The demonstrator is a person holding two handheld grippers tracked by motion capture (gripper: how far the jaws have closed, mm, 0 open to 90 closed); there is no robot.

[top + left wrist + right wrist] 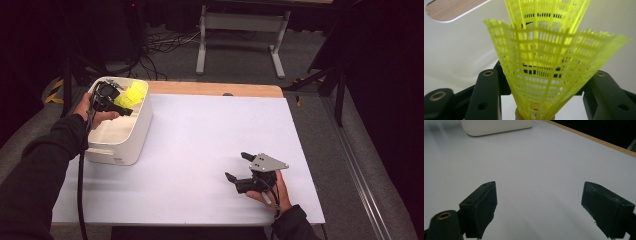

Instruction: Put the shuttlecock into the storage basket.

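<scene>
High view: a yellow shuttlecock (131, 94) is held over the white bin (131, 142) by the left tool (120, 102), its jaws flanking the skirt loosely, presumably for release. Beyond the bin, the right tool (239, 166) rests wide open, empty.

You wore dark long sleeves (35, 170) that reached your wrists at the lower left and lower right of the high view. Your left gripper (122, 102) was black, and a black cable (80, 190) trailed down from it along your forearm. Your right gripper (240, 167) was black too, topped by a grey three-cornered plate (268, 163) with small dark holes. Close up, its blocky jaws were matte black, with a brass-ringed screw hole (444, 215) at the lower left.
</scene>
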